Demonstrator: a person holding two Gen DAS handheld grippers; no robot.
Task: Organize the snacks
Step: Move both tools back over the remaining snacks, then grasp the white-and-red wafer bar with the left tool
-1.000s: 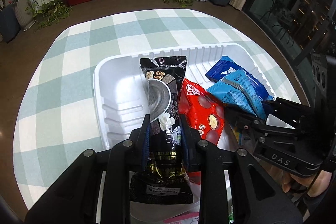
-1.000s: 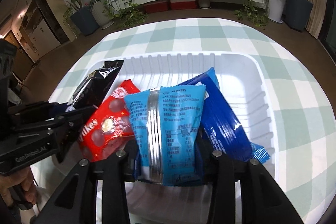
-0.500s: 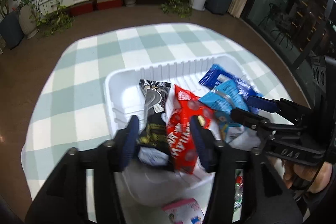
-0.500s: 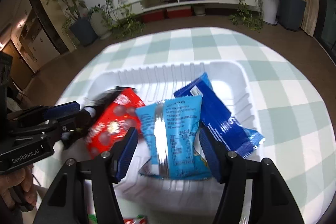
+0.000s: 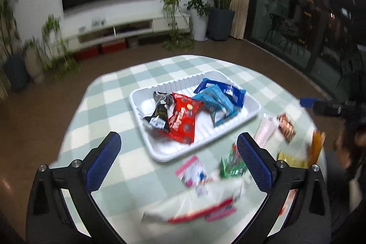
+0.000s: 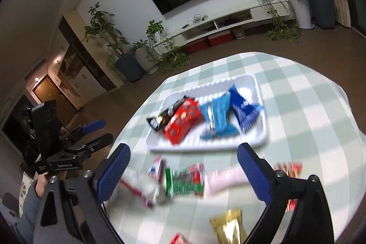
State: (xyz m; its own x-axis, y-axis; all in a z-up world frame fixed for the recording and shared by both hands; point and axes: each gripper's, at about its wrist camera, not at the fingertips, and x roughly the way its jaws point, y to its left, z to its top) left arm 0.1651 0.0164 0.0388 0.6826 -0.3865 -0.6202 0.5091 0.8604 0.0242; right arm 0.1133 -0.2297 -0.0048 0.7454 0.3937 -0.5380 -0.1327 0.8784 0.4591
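A white tray (image 5: 251,111) (image 6: 263,106) on the checked tablecloth holds a black packet (image 5: 160,111) (image 6: 161,119), a red packet (image 5: 183,118) (image 6: 183,121), a light blue packet (image 5: 217,104) (image 6: 217,118) and a dark blue packet (image 5: 233,93) (image 6: 242,109). My left gripper (image 5: 177,158) hangs above the near cloth, its jaws opening wide with nothing between them. My right gripper (image 6: 183,169) is likewise pulled back, jaws opening and empty. Loose snacks lie in front of the tray: a green packet (image 5: 232,165) (image 6: 183,182), a pink packet (image 5: 191,169) and a gold packet (image 6: 228,228).
Further loose packets lie near the front edge: a pale pink one (image 5: 265,129) (image 6: 225,177), a brown-red one (image 5: 286,127) and a white-red one (image 5: 194,205). The other gripper and a hand (image 6: 41,184) show at the left in the right wrist view. Beyond the round table are floor, potted plants and a TV cabinet.
Both grippers let go of their packets, the left of the black one and the right of the light blue one, opened wide, and drew back and up from the tray. Loose snacks came into view.
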